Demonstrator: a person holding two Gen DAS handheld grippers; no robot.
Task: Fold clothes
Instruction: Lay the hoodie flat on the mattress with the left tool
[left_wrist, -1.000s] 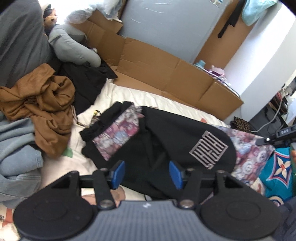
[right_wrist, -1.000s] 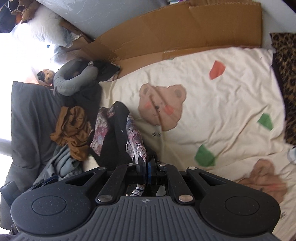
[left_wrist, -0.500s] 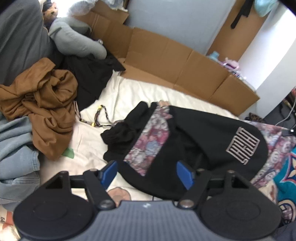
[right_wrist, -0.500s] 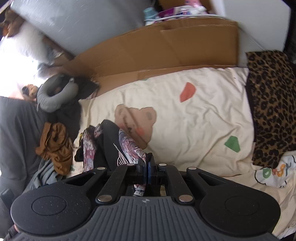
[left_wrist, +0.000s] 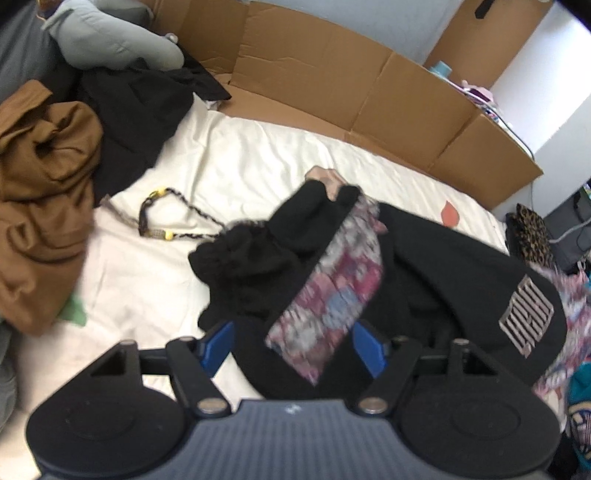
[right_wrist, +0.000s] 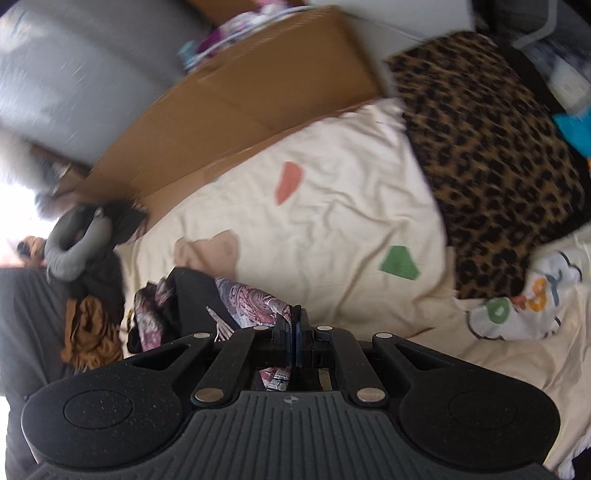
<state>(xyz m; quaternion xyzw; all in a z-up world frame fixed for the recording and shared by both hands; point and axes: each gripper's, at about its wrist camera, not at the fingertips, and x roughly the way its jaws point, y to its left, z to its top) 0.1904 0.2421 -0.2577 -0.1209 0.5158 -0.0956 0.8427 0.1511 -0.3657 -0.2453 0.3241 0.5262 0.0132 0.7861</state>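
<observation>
A home bedroom: bear-print bedsheet (right_wrist: 332, 229), heaped clothes (left_wrist: 40, 192), neck pillow (left_wrist: 110, 40).

Far behind your cream bedsheet (left_wrist: 236, 173) runs a wall of flattened cardboard (left_wrist: 332, 85). To your left lies a grey neck pillow (left_wrist: 110, 37), and on the sheet a braided cord (left_wrist: 177, 218) (yellow beads on it). At the right sits a leopard-print blanket (right_wrist: 491, 147), touching the sheet.

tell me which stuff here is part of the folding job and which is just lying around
In the job:
black hoodie
right gripper, shut on its floral lining
left gripper, open

Lying about:
brown garment
braided cord
cardboard
leopard blanket
</observation>
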